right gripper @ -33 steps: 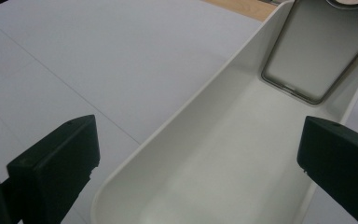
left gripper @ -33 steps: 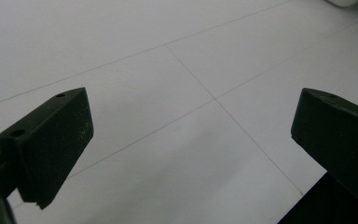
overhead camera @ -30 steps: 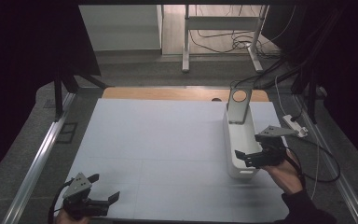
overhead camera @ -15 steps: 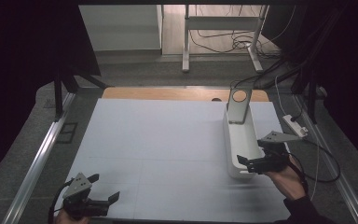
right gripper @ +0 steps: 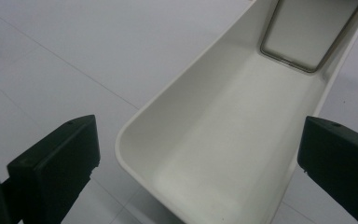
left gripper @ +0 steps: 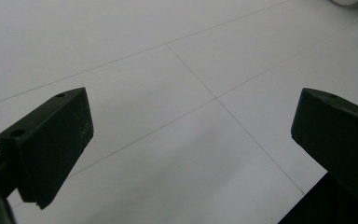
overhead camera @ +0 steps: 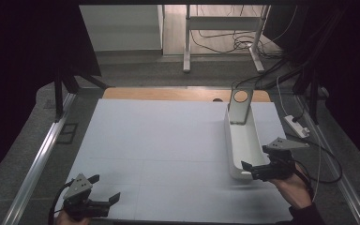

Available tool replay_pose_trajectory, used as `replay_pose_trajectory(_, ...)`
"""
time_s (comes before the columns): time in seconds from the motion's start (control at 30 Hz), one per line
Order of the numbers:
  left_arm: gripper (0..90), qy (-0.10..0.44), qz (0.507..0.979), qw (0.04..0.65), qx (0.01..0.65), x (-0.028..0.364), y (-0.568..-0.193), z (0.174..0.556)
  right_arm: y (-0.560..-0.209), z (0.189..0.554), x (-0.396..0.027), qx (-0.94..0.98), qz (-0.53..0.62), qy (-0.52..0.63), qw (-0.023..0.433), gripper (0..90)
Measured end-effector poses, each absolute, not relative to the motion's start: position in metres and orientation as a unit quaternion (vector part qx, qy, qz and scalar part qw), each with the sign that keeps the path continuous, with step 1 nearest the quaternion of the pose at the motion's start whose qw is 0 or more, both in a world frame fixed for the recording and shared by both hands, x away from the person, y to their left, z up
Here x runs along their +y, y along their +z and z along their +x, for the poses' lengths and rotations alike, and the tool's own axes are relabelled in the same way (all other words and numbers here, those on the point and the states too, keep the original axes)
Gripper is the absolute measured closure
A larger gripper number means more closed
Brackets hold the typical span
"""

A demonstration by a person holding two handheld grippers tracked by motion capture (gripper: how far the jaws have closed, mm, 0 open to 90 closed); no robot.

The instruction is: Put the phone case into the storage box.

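Observation:
A long white tray [overhead camera: 242, 140] lies lengthways on the right of the white table [overhead camera: 168, 140]. At its far end leans a grey panel [overhead camera: 239, 106] with a round tan spot. My right gripper [overhead camera: 254, 158] is open at the tray's near end, its jaws standing either side of the rounded end without touching it. In the right gripper view the tray [right gripper: 223, 126] is empty and the panel [right gripper: 303, 32] stands at its back, beyond the right gripper [right gripper: 200, 154]. My left gripper [overhead camera: 106, 187] is open at the table's near left corner. The left gripper [left gripper: 191, 135] has bare table between its jaws.
A white power strip [overhead camera: 296, 125] and cables lie off the table's right edge. A wooden strip [overhead camera: 168, 94] borders the far edge and a metal rail [overhead camera: 37, 159] runs along the left. The table edge [left gripper: 307, 200] is close under the left gripper.
My right gripper has drawn back a little toward the near end of the tray and lower. The tray and the left gripper have stayed put.

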State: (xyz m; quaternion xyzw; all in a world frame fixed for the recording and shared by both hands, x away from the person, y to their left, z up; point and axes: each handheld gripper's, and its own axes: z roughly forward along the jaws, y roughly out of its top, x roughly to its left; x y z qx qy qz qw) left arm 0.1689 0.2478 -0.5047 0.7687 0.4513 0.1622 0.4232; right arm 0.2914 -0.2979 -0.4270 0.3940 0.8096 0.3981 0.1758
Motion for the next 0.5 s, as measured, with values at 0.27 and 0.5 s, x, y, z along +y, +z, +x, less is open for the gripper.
replay_pose_trajectory(0.27, 0.1, 0.161, 0.768, 0.424, 0.452, 0.248, -0.505, 0.169, -0.426, 0.285, -0.301, 0.806, 0.399, 0.398, 0.182, 0.0)
replay_pose_trajectory(0.5, 0.1, 0.161, 0.768, 0.424, 0.453, 0.248, -0.505, 0.169, -0.426, 0.277, -0.302, 0.806, 0.401, 0.394, 0.186, 0.0)
